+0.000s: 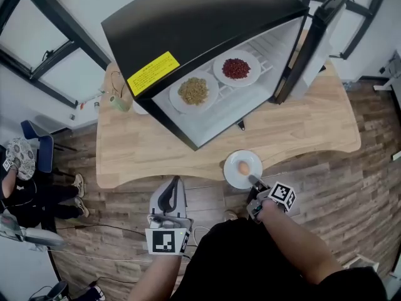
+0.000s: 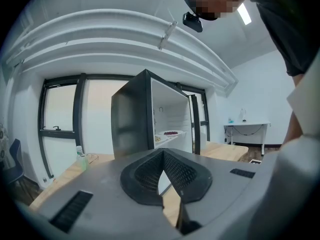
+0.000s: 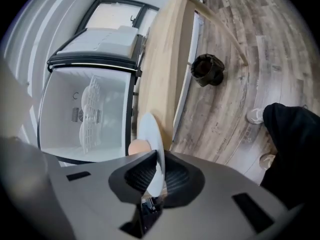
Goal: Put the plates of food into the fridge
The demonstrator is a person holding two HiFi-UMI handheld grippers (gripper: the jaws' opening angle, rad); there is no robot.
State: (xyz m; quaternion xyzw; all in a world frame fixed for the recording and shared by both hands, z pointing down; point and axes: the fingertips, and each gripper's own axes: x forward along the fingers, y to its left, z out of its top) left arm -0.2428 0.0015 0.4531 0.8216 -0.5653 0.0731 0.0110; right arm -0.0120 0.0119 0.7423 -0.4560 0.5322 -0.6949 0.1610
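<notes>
A black fridge stands open on the wooden table. On its shelf lie a plate of greenish-brown food and a plate of red food. A white plate with an egg sits at the table's front edge. My right gripper is shut on this plate's near rim; in the right gripper view the plate's rim is pinched between the pads, the egg just beyond. My left gripper hangs below the table's edge, shut and empty, pointing at the fridge.
The fridge door stands open at the right. A small bottle stands on the table left of the fridge. A person sits on the floor at far left. A black round object lies on the wood floor.
</notes>
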